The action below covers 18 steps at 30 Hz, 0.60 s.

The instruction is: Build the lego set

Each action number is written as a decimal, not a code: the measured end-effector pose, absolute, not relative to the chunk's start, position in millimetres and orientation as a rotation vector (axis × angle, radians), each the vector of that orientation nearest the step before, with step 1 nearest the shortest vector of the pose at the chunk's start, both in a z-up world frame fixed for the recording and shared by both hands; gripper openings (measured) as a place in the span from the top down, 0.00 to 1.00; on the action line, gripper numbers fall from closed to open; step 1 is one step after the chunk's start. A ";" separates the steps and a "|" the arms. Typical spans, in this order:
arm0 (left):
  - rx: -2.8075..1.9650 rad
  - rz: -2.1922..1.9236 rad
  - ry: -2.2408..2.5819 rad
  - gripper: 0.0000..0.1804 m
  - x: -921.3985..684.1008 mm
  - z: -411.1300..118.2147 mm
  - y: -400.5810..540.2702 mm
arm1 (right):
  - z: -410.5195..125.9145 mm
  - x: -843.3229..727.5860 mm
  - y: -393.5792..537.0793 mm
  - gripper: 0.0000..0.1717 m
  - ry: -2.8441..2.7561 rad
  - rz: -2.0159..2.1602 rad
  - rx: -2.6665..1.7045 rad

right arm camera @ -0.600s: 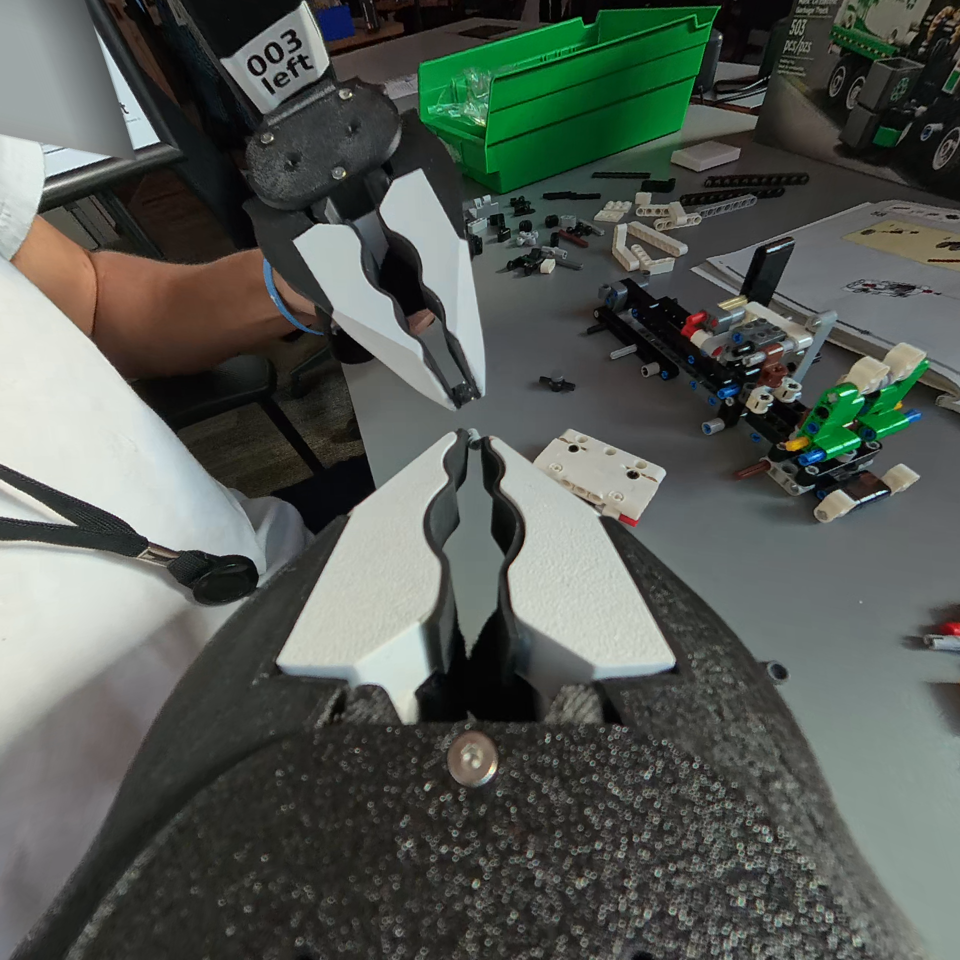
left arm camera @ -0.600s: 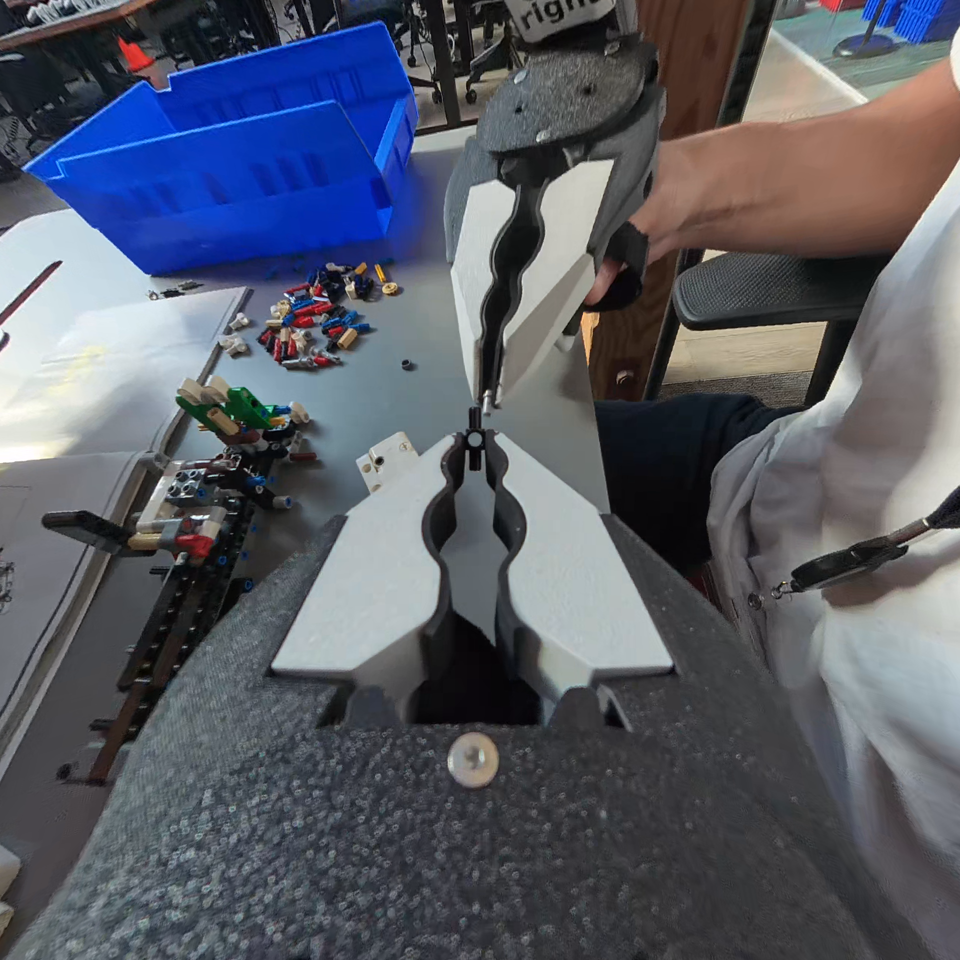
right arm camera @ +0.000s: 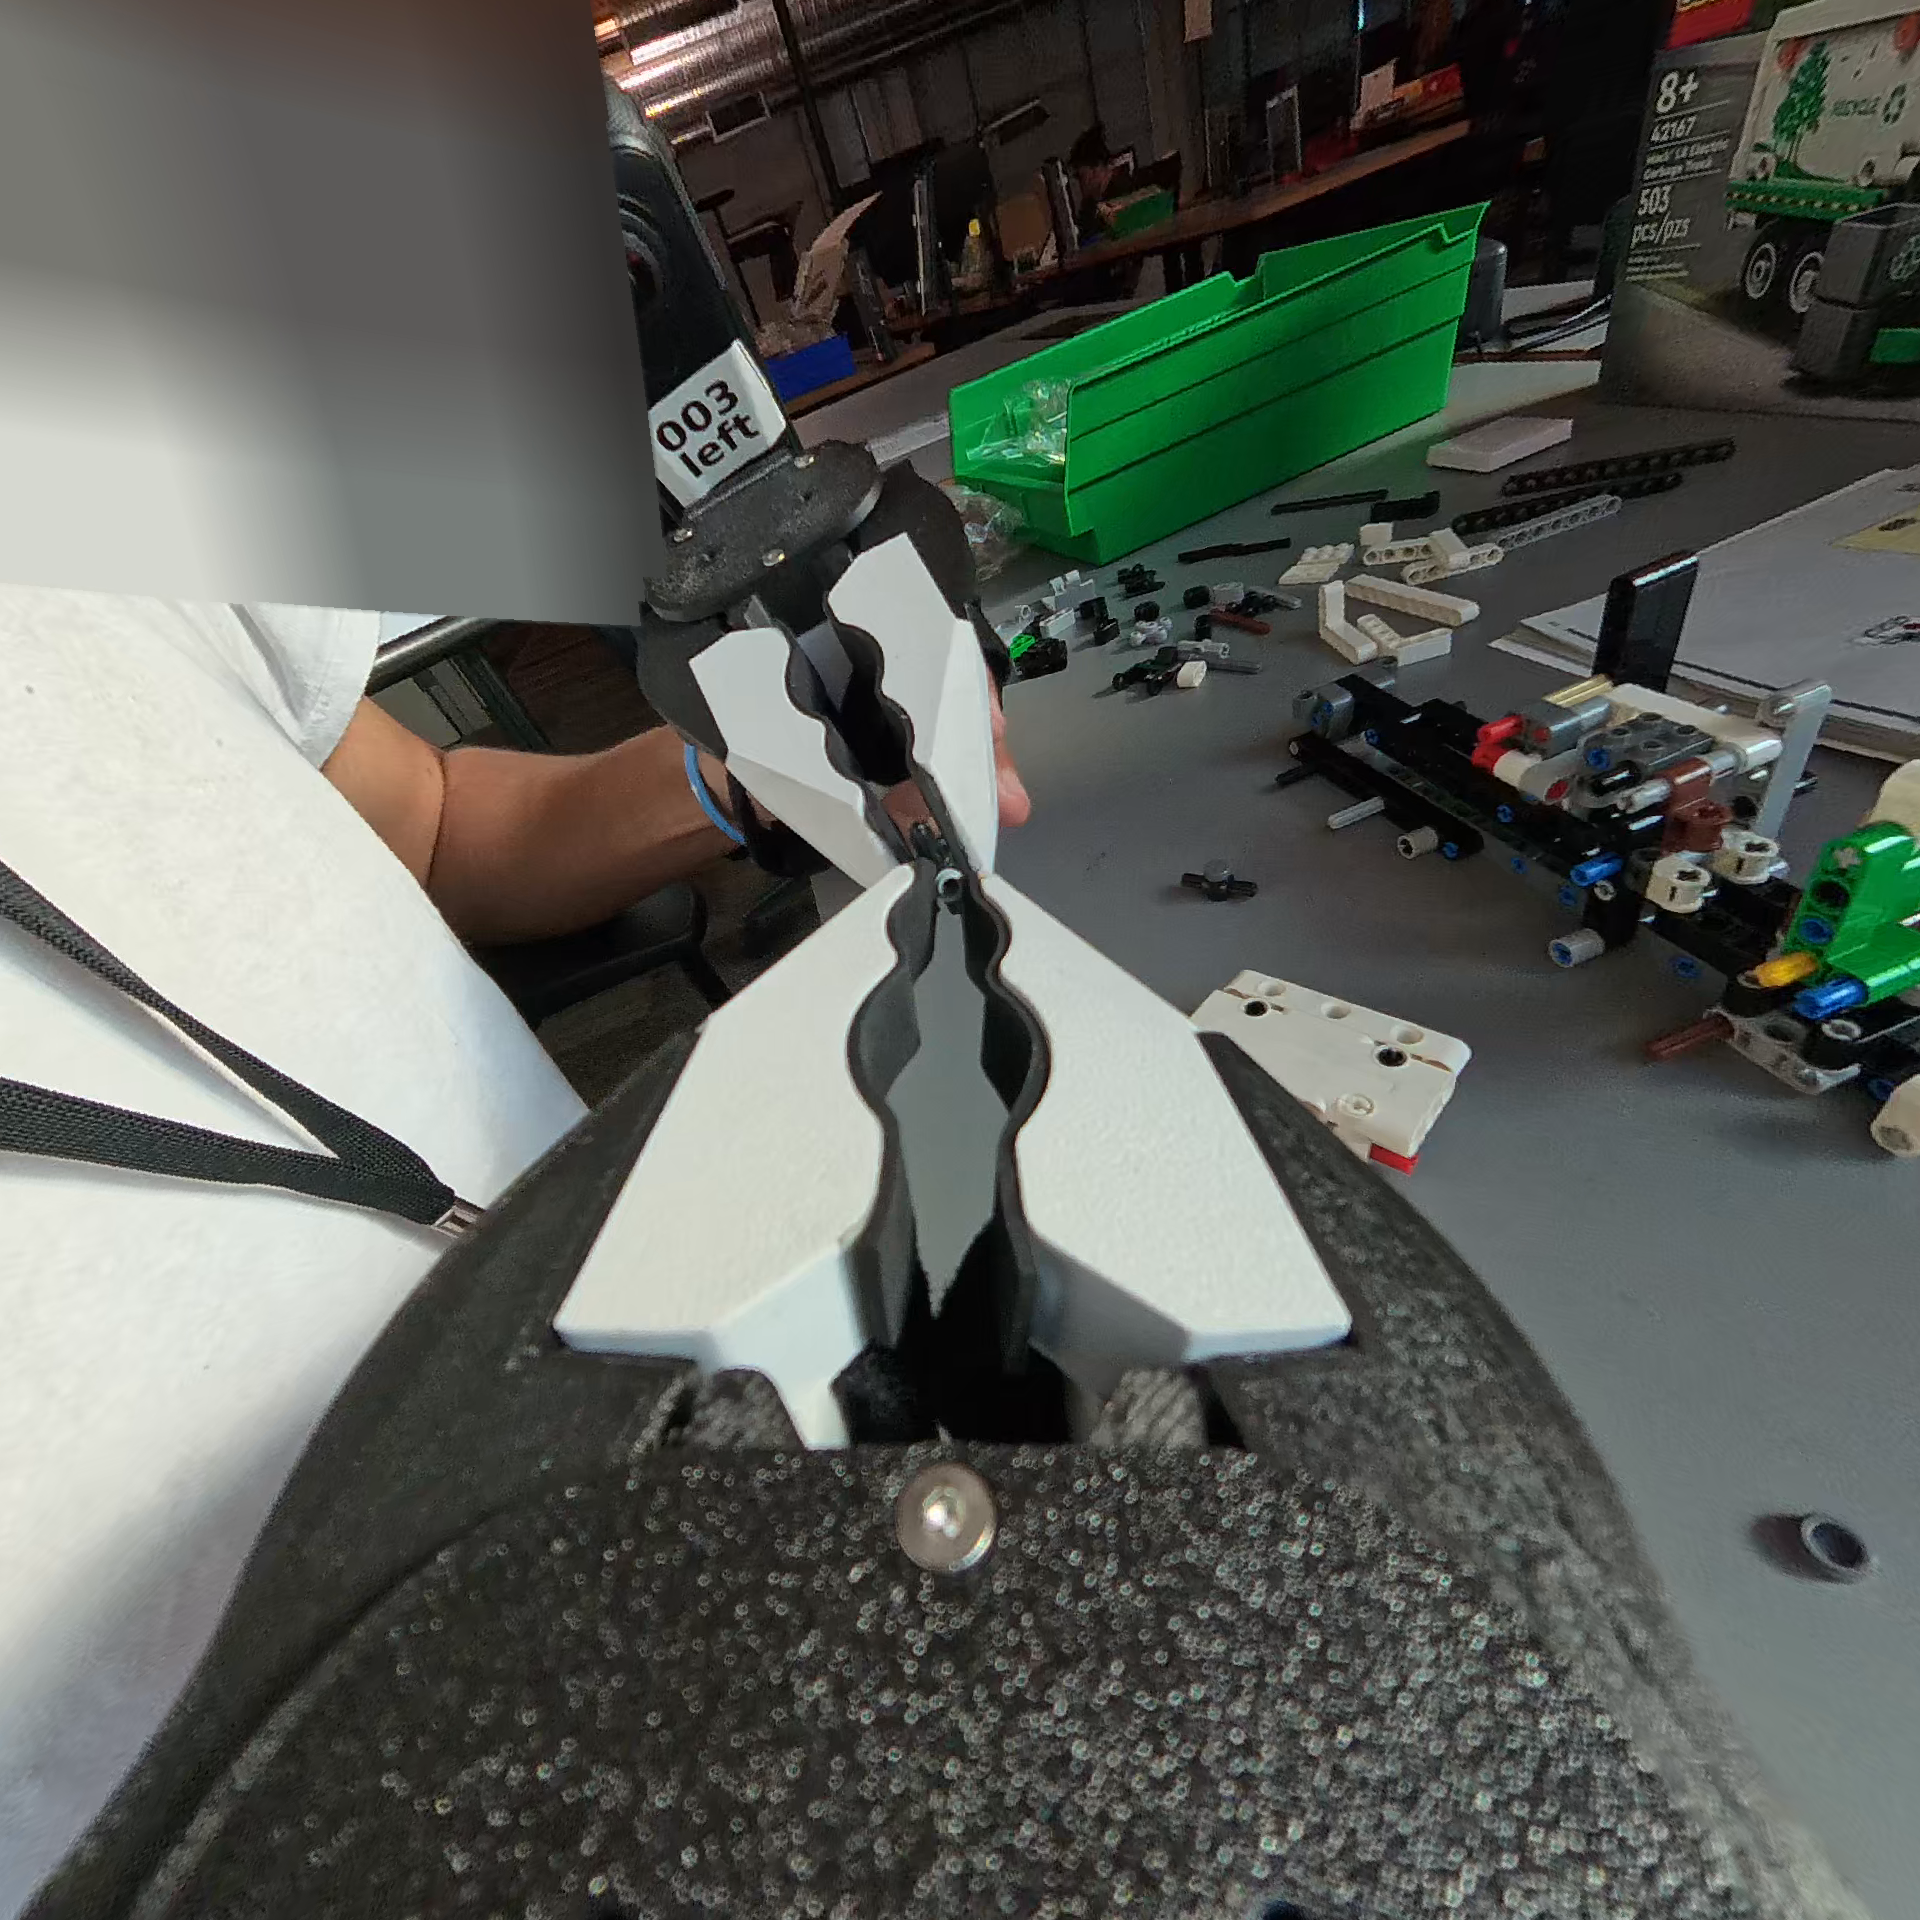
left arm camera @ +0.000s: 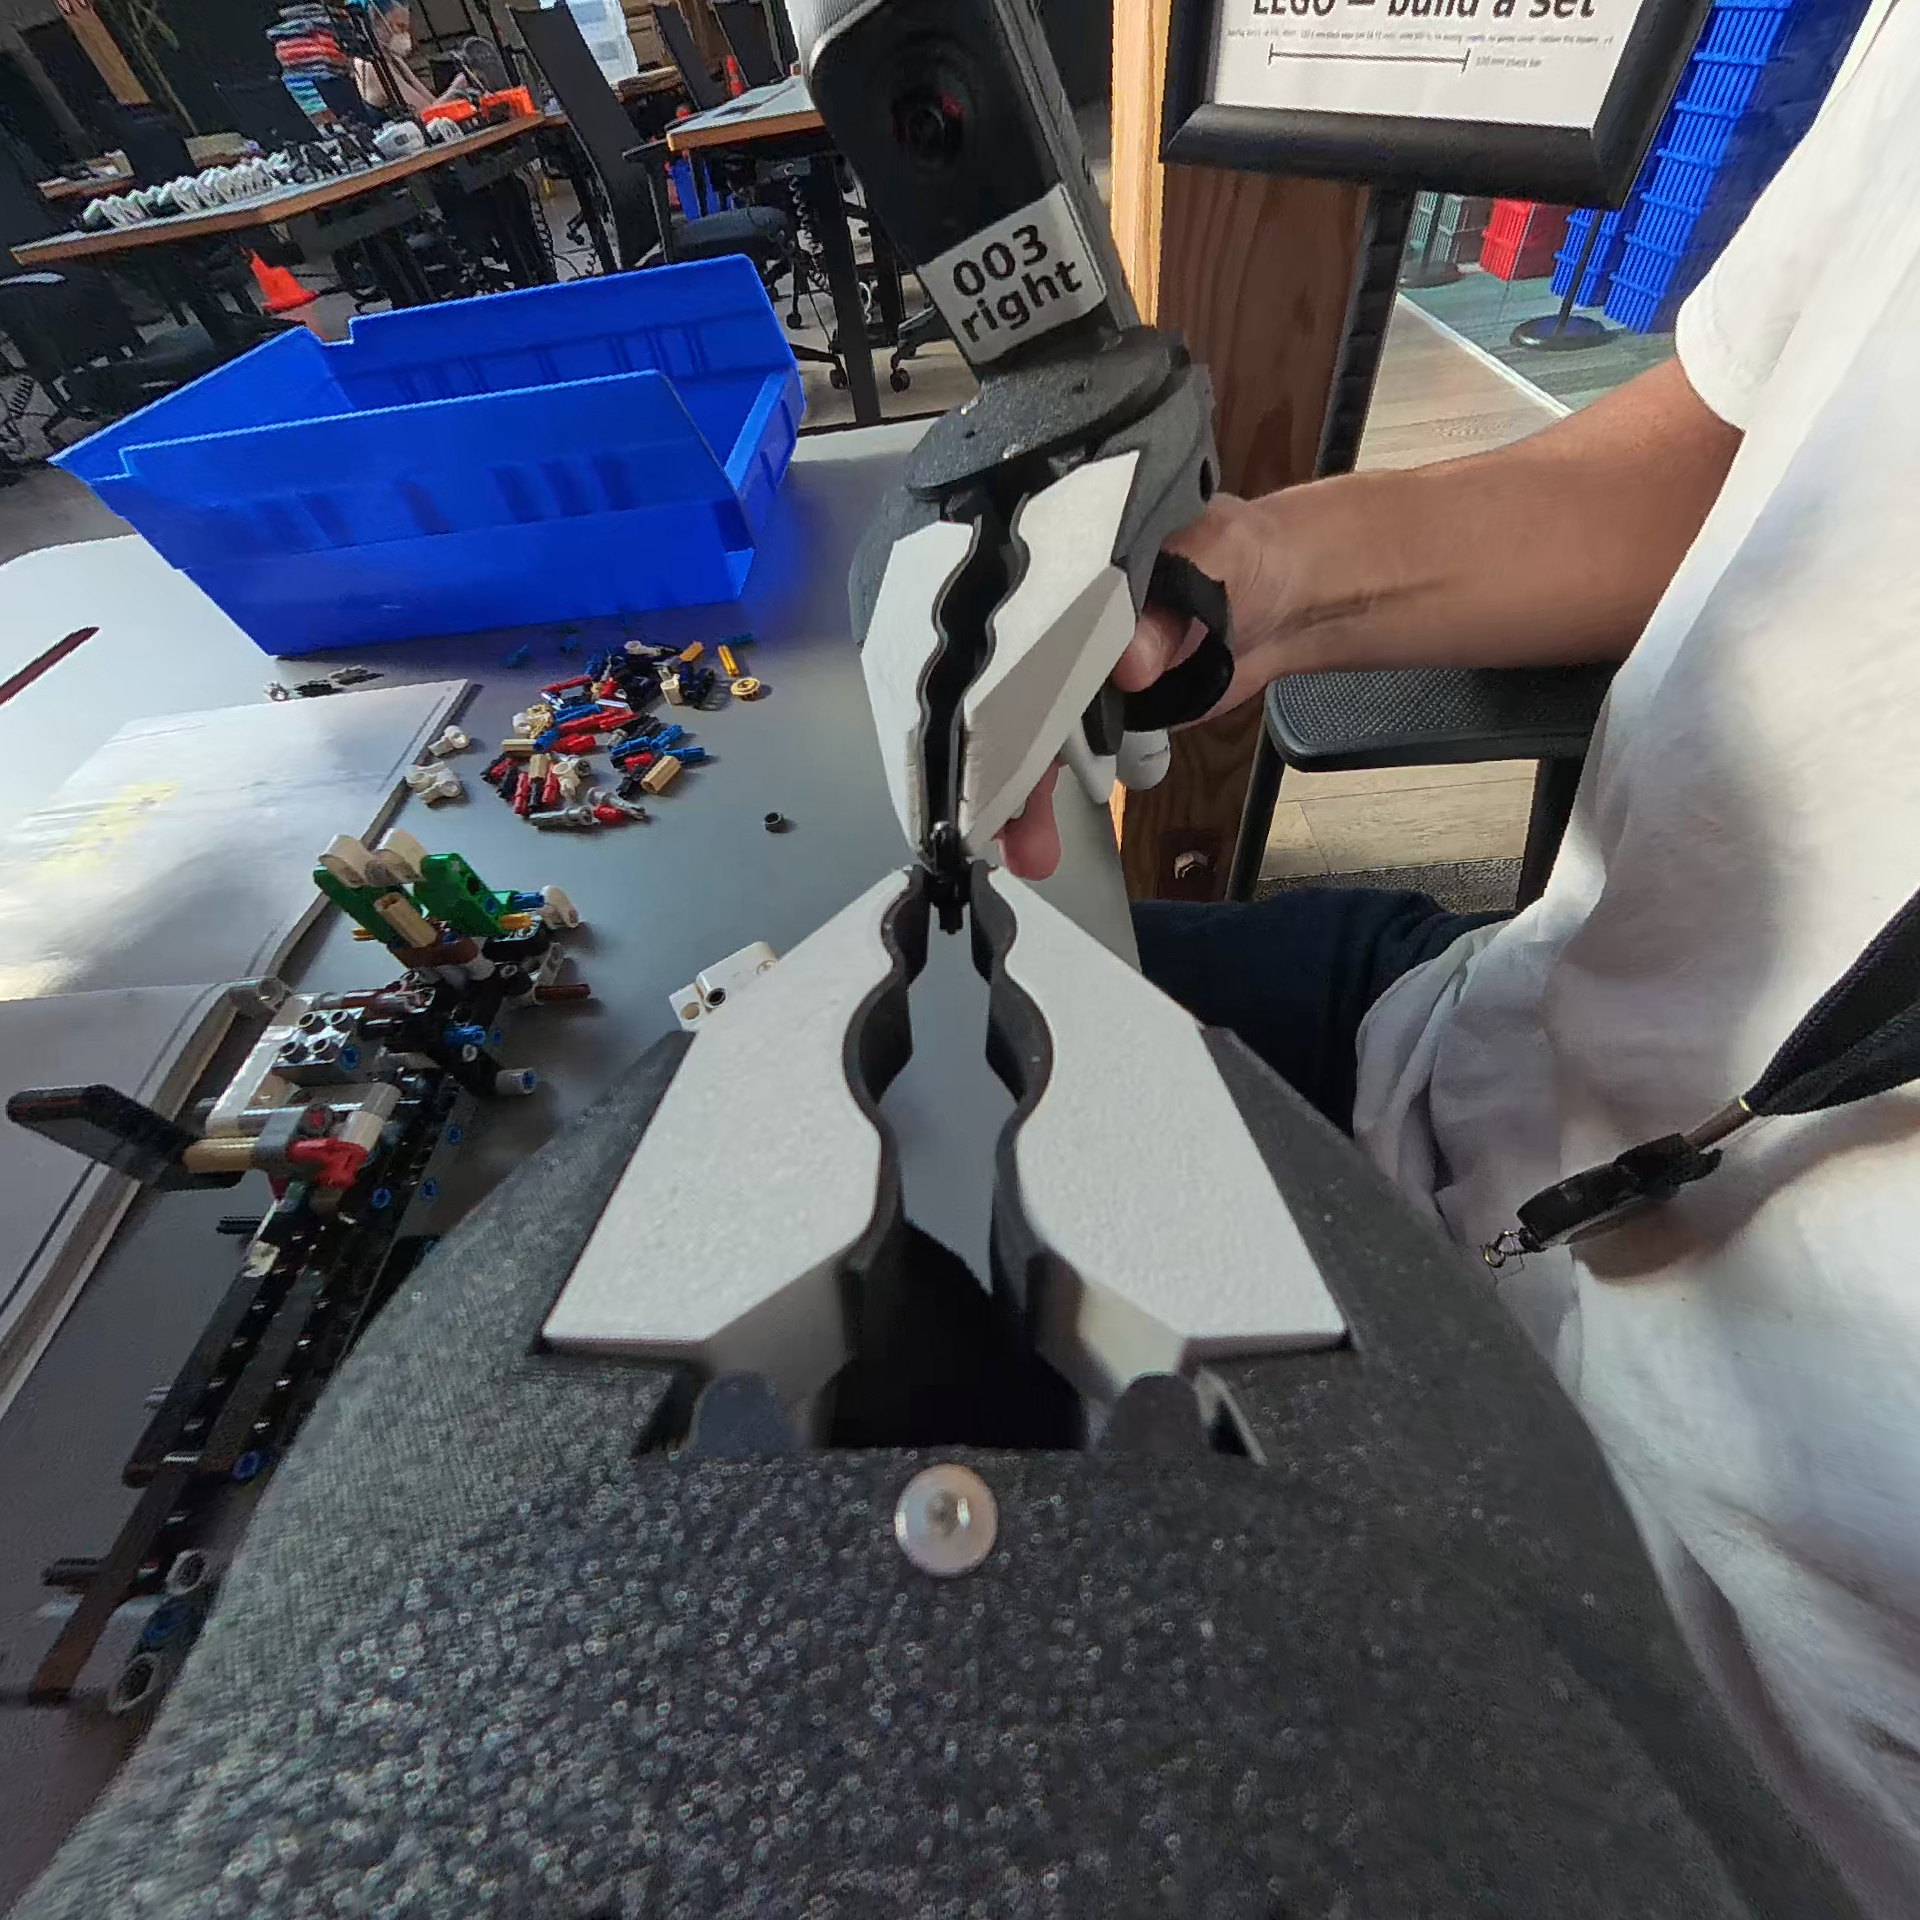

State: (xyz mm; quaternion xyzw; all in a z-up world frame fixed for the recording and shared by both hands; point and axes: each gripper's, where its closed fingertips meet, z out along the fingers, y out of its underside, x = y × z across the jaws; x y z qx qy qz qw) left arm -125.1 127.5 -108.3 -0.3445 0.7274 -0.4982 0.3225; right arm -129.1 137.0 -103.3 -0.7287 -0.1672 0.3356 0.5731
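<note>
The left gripper (left arm camera: 945, 902) is pinched narrow on a small black pin (left arm camera: 944, 906), its pads pressing both sides. The right gripper (right arm camera: 948, 891) meets it tip to tip, closed narrow on a small grey bush (right arm camera: 948, 884) that touches the pin's end. Both hang just off the bench's (left arm camera: 665, 914) near edge. A white block (right arm camera: 1340, 1049) lies beside them, a half-built model (right arm camera: 1621, 790) farther in, and a blue bin (left arm camera: 447, 488) and a green bin (right arm camera: 1247, 384) stand toward the far edge.
</note>
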 end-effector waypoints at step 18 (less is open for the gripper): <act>-0.764 -1.078 1.777 0.97 -119.9 -101.5 129.3 | -98.2 -127.5 136.4 0.99 -0.006 1.382 -1.686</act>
